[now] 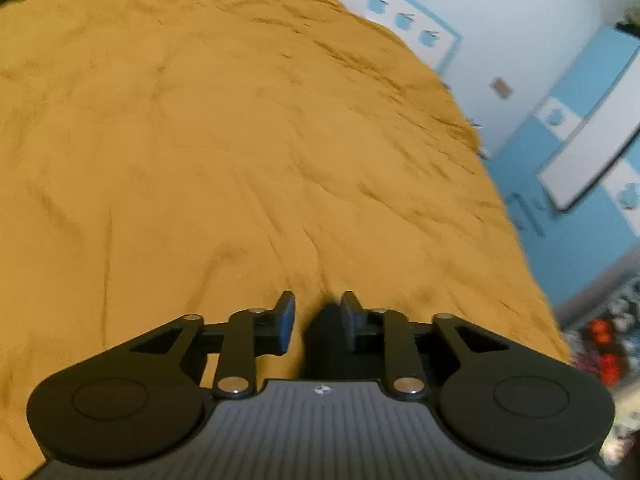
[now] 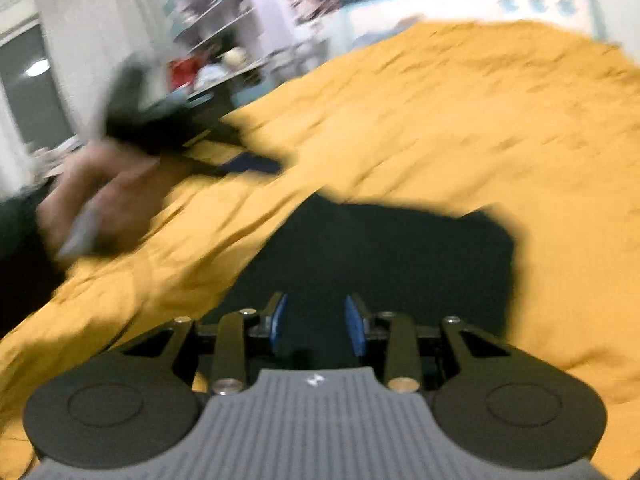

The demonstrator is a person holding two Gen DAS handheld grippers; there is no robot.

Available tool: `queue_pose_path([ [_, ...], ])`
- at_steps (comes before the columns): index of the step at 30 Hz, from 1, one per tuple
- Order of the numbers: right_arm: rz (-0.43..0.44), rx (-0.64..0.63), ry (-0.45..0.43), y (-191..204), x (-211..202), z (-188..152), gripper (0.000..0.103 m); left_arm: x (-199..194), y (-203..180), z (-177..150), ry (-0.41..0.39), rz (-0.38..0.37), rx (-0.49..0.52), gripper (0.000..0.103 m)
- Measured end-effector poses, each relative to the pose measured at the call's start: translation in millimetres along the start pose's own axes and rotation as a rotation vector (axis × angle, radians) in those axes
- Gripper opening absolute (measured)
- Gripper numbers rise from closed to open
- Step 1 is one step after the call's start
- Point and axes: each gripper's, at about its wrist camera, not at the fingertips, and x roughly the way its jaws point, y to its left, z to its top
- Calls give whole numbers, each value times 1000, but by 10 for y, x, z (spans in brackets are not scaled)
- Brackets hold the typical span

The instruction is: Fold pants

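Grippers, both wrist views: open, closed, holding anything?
Left gripper: open, nothing held.
Right gripper: open, over the black pants, with no grip showing.

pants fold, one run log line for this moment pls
pants: dark, flat on yellow bedspread | right gripper: fingers apart over pants | left gripper: fingers apart, dark cloth between, grip unclear

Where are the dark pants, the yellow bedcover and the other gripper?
dark pants [image 2: 380, 256]: right wrist view, middle of the cloth.
yellow bedcover [image 1: 240, 140]: left wrist view, bare wrinkled middle.
left gripper [image 2: 256, 166]: right wrist view, blurred blue fingertips.
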Motion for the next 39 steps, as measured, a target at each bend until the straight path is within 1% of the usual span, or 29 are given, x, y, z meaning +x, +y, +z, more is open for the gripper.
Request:
queue_pose_path([
  [1, -47, -7, -14, -55, -67, 23, 31, -51, 12, -116, 12, -15, -7, 32],
  [2, -79, -8, -17, -114, -131, 31, 31, -89, 10, -220, 19, -23, -6, 32],
  [3, -102, -8, -13, -166, -172, 27, 31, -126, -1, -369, 29, -29, 9, 34],
  [4, -120, -12, -6, -211, -191, 13, 31, -144, -26, -483, 39, -22, 37, 38],
  [5, -131, -26, 12, -234, -194, -11, 32, -142, -48, -602, 52, -3, 76, 39],
  [6, -134, -55, 53, -250, -164, -42, 35, -108, -67, -753, 94, 32, 127, 39],
  [7, -141, -104, 108, -262, -119, -91, 36, -50, -79, -869, 147, 62, 158, 45],
  [8, -158, -136, 145, -301, -116, -131, 39, -22, -82, -1004, 187, 99, 191, 48],
  [9, -170, -123, 167, -383, -124, -156, 45, -71, -80, -1069, 183, 100, 204, 48],
  [11, -158, -18, 158, -616, -277, -132, 45, -193, -66, -1067, 191, 92, 204, 48],
  [12, -175, 6, 133, -666, -353, -99, 45, -255, -37, -1001, 211, 87, 194, 48],
  [13, -178, 26, 111, -702, -433, -112, 44, -315, -3, -961, 214, 81, 185, 48],
  [15, -126, 123, 62, -834, -530, -84, 45, -404, 13, -841, 179, 84, 183, 48],
  [16, -90, 191, 44, -908, -543, -75, 45, -417, 8, -786, 162, 85, 184, 48],
  [17, -55, 253, 38, -973, -539, -86, 48, -428, 18, -704, 150, 78, 174, 49],
  [19, 4, 336, 48, -1033, -477, -131, 50, -408, 30, -585, 147, 38, 125, 55],
  [20, 24, 369, 57, -1065, -435, -146, 50, -370, 50, -530, 151, 7, 97, 56],
  [21, 35, 398, 69, -1074, -394, -139, 51, -365, 58, -538, 154, -17, 83, 59],
  [24, 72, 505, 103, -1150, -264, -205, 53, -193, 79, -532, 165, -66, 83, 64],
  [26, 97, 562, 107, -1212, -187, -265, 54, -23, 115, -534, 206, -93, 61, 65],
  [27, 109, 584, 111, -1239, -135, -299, 54, 23, 156, -532, 224, -110, 45, 65],
  [29, 122, 607, 126, -1270, -32, -341, 54, 152, 188, -552, 245, -142, 15, 75],
  [30, 120, 607, 135, -1267, 6, -349, 56, 178, 212, -560, 241, -153, 11, 81],
  [31, 120, 605, 142, -1268, 28, -351, 59, 200, 225, -563, 241, -169, 4, 85],
  [34, 136, 595, 153, -1258, 130, -359, 65, 353, 258, -572, 276, -227, -21, 88],
  [37, 155, 581, 163, -1225, 231, -362, 66, 523, 299, -579, 320, -267, -37, 88],
  [39, 170, 573, 164, -1191, 305, -348, 66, 623, 317, -581, 337, -299, -48, 91],
])
